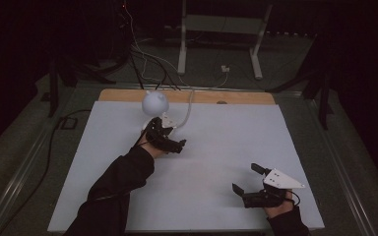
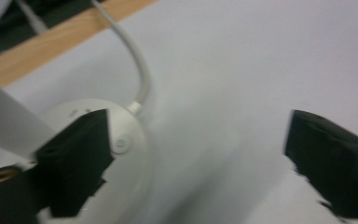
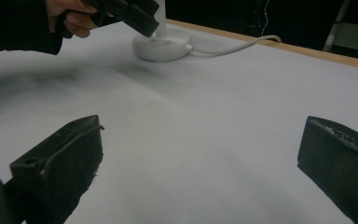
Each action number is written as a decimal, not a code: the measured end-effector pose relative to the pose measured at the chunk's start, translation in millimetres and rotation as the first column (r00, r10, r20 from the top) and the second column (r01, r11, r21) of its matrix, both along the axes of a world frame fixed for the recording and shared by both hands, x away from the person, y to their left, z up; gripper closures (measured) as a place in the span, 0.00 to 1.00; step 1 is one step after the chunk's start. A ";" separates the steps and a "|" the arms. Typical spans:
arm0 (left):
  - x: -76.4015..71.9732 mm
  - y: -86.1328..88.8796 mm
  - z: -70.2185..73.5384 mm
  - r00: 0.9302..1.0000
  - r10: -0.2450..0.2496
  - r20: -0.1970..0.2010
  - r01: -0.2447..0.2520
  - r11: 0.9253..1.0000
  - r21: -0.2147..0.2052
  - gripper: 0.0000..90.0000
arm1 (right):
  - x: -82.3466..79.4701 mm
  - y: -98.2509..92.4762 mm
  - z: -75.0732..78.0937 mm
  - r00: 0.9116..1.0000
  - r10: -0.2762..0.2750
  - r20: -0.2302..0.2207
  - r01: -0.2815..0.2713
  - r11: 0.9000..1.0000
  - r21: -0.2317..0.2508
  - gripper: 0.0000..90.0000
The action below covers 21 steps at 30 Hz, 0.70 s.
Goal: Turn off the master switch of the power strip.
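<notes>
From the high view, my left gripper [image 1: 170,139] hovers over the round base of the small white desk lamp [image 1: 155,103], which stands near the far edge of the white table [image 1: 236,147], its globe head raised above my hand. I keep the tool angled down at the base because the button sits there. My right gripper [image 1: 248,183] rests low near the table's front right corner, well apart from the lamp, so it stays out of the way.

In the left gripper view, my jaws stand wide apart with nothing between them; one jaw overlaps the lamp base [image 2: 121,140] beside its small round button [image 2: 122,143]. The lamp's cord [image 2: 135,60] runs off toward the wooden table edge.

In the right gripper view, my right jaws are spread and empty over bare table, pointing across at the lamp base [image 3: 162,44] and my left hand [image 3: 74,16] above it.
</notes>
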State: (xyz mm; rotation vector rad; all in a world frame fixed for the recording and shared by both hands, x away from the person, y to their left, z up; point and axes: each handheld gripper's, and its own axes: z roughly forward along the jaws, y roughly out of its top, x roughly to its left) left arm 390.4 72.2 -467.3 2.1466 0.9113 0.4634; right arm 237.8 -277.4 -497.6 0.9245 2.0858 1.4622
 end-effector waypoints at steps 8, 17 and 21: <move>-3.6 9.6 9.7 0.996 -0.079 -0.031 0.076 0.992 -0.103 0.01 | 0.3 -0.1 -0.3 1.000 -0.001 0.000 0.001 1.000 0.000 0.00; -11.9 22.0 23.3 0.985 -0.167 -0.036 0.159 0.973 -0.166 0.01 | -0.2 0.2 0.3 1.000 -0.003 0.000 0.003 1.000 -0.001 0.00; -18.5 28.6 26.2 0.981 -0.189 -0.038 0.181 0.970 -0.163 0.01 | -0.3 0.2 0.5 1.000 -0.003 0.002 0.003 1.000 0.000 0.00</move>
